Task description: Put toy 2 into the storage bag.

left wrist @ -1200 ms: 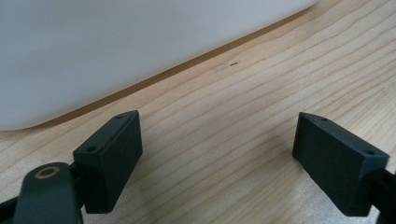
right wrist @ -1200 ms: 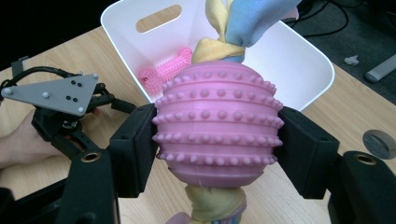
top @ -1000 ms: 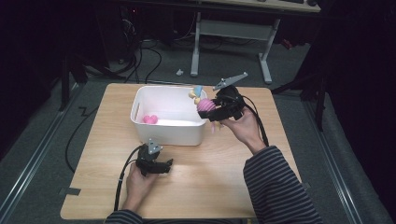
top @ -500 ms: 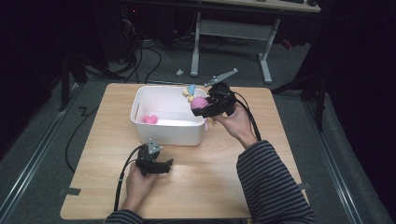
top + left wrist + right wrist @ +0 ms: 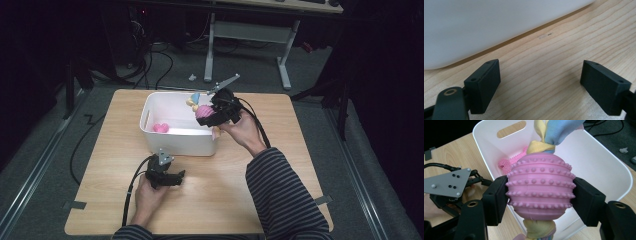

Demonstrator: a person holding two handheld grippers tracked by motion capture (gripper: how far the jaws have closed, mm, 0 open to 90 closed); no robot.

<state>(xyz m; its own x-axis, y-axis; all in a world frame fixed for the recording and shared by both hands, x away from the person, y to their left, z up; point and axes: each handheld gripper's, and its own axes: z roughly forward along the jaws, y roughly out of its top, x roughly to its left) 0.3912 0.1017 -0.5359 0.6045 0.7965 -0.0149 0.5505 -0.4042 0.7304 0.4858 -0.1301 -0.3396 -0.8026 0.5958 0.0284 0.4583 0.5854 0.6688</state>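
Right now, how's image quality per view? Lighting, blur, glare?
High view: table lit, surroundings nearly black, slightly soft. Left gripper view: wood grain sharp, bin wall a featureless, blurred white, tool open. Right gripper view: evenly lit, pink ball crisp between the jaws, no harsh glare.

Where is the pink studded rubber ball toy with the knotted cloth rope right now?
The pink studded rubber ball toy is clamped in the right gripper, held above the right-hand rim of the white plastic bin, in the high view.

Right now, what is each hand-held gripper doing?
Left hand-held gripper: open, empty, on the table.
Right hand-held gripper: closed on the pink studded rubber ball toy.
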